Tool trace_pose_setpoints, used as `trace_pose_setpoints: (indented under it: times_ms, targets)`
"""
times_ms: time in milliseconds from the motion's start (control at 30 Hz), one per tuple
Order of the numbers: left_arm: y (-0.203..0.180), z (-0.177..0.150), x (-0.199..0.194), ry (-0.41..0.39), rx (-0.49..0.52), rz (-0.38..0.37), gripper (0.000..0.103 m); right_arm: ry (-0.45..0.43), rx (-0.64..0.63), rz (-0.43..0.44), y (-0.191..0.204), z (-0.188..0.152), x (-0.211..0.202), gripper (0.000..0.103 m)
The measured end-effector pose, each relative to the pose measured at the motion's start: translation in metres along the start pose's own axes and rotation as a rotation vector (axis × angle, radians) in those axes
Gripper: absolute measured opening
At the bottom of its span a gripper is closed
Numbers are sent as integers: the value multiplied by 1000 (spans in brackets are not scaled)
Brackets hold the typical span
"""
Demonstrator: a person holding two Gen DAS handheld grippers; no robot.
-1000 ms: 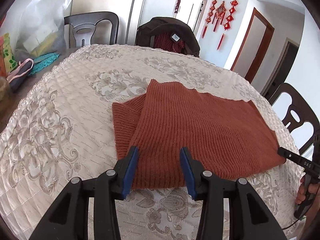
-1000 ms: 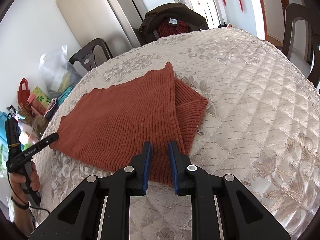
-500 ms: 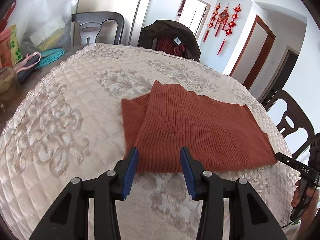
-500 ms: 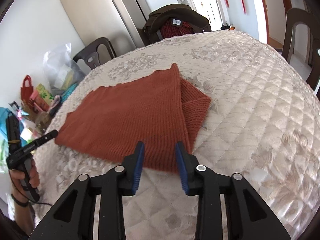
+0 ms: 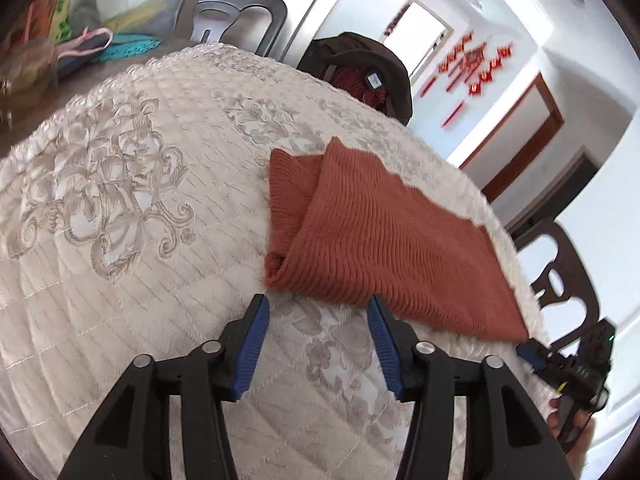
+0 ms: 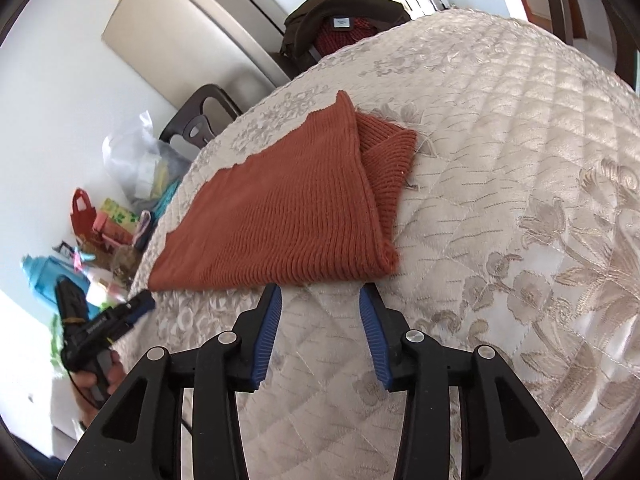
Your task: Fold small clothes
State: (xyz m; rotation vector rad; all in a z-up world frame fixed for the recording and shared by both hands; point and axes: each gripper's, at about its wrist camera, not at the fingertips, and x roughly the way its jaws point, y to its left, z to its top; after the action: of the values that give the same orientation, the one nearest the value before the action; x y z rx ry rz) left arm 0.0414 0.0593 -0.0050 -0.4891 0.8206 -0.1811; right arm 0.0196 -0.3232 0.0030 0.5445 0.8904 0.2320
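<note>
Rust-coloured ribbed knitwear (image 5: 380, 240) lies folded flat on the quilted cream table cover (image 5: 120, 240) in the left wrist view, with a narrower folded layer showing along its left edge. The left gripper (image 5: 318, 308) sits just short of the garment's near edge; its jaws have just been opening, they stand apart, and only table cover lies between the blue pads (image 5: 252, 340). At the lower right of this view, the right gripper (image 5: 532, 354) appears near the garment's far corner, held by a hand (image 5: 568, 432). In the right wrist view, the same knitwear (image 6: 280, 216) lies ahead of the right gripper (image 6: 320, 292), whose jaws have likewise just been opening and grip nothing; the garment's near edge is just beyond the fingertips. At the lower left of this view, the left gripper (image 6: 140, 306) is beside the garment's left corner. A dark chair (image 6: 340, 24) draped with clothing stands behind the table.
</note>
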Motion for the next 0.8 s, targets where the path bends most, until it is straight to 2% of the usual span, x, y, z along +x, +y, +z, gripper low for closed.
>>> trace_pose_setpoints:
  times_ms: [167,333,500,700,800]
  targets:
    - [6,6,4,-5,-80,-63,64,-19,110,82,-12,7,6,49]
    - [5,12,9,-12,-107,-66,65,-38,149,92,-14,15,8,49]
    - [6,16,14,-20,-132,-79,65,-61,160,66,-15,19,8,49]
    - [0,20,20,-38,-126,-57,61,-57,155,47,-16,25,11,49]
    - [-4,22,23,-44,-109,-38,50,-54,144,35,-14,28,14,49]
